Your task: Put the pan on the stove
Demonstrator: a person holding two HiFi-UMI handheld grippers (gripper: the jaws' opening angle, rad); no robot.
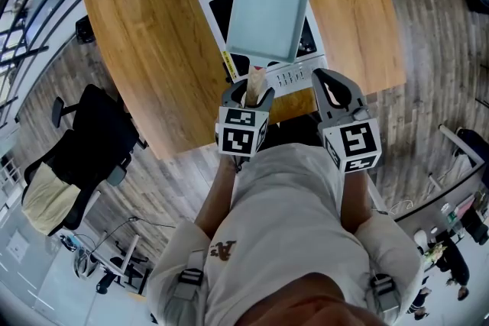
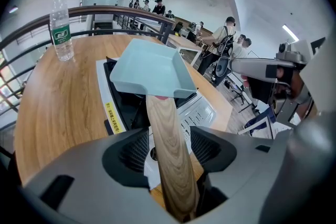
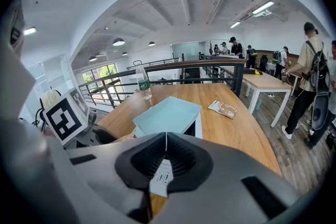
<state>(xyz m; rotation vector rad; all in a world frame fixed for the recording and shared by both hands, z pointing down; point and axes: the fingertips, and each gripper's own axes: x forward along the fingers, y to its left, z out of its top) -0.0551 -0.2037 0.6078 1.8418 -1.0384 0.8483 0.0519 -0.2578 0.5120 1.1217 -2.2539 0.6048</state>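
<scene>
– So why is the pan point(image 1: 267, 15) lying where it is?
– Placed, I'd judge. Its pale blue, square, shallow body sits flat on the stove point(image 1: 294, 76), on the black glass just ahead of the left gripper point(image 1: 250, 94), with the wooden tabletop point(image 1: 153, 50) underneath.
– And the hold?
– Released. The fingers point(image 2: 131, 152) stand apart, and the smooth, wood-grained handle point(image 2: 168, 149) runs between their ribbed pads without being pressed.
– The other one?
– The right gripper point(image 1: 334, 84) hangs just beside the left one, its fingers point(image 3: 147, 160) clenched on nothing. It seems spare for this job.
</scene>
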